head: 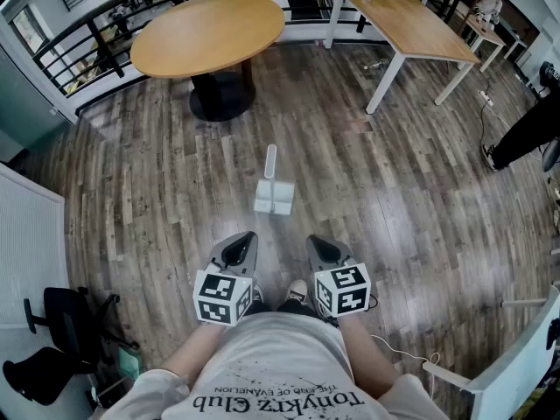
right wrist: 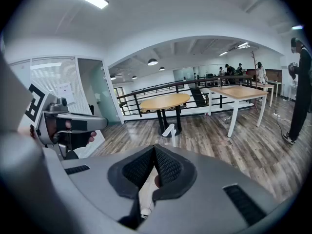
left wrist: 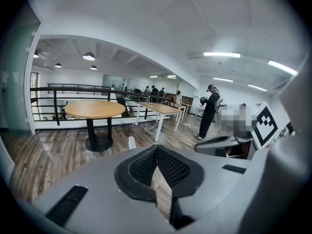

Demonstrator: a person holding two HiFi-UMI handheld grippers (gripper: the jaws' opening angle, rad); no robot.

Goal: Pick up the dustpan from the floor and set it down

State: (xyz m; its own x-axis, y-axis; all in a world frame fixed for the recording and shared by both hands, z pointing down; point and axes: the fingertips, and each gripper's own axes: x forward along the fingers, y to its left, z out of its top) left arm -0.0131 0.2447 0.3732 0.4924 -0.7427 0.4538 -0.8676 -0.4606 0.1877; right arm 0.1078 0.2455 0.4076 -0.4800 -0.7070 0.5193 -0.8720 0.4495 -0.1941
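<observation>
Wood-plank flooring [head: 394, 199] is stretching across an open office, and the white dustpan [head: 274, 195] is lying on it in the middle of the head view, untouched, with its handle [head: 270, 160] pointing away from the person. Beyond the dustpan and a little to its left, a round wooden table [head: 208, 24] is standing on a dark pedestal. Beyond the dustpan and to its right, a rectangular table [head: 411, 20] is standing on white legs. A black railing [head: 96, 33] is running behind both tables, far from the dustpan. Well to the right of the dustpan, a person in dark clothes [left wrist: 210, 108] is standing on the planks.

Both forearms are reaching forward from the person's waist, side by side, on the near side of the dustpan. The left gripper [head: 243, 237] is pointing forward and somewhat downward, just short of the dustpan and slightly to its left; its jaws are meeting at the tips and gripping nothing. The right gripper [head: 315, 241] is mirroring that pose, just short of the dustpan and slightly to its right, jaws pressed together and likewise empty. Neither gripper is touching the dustpan.
</observation>
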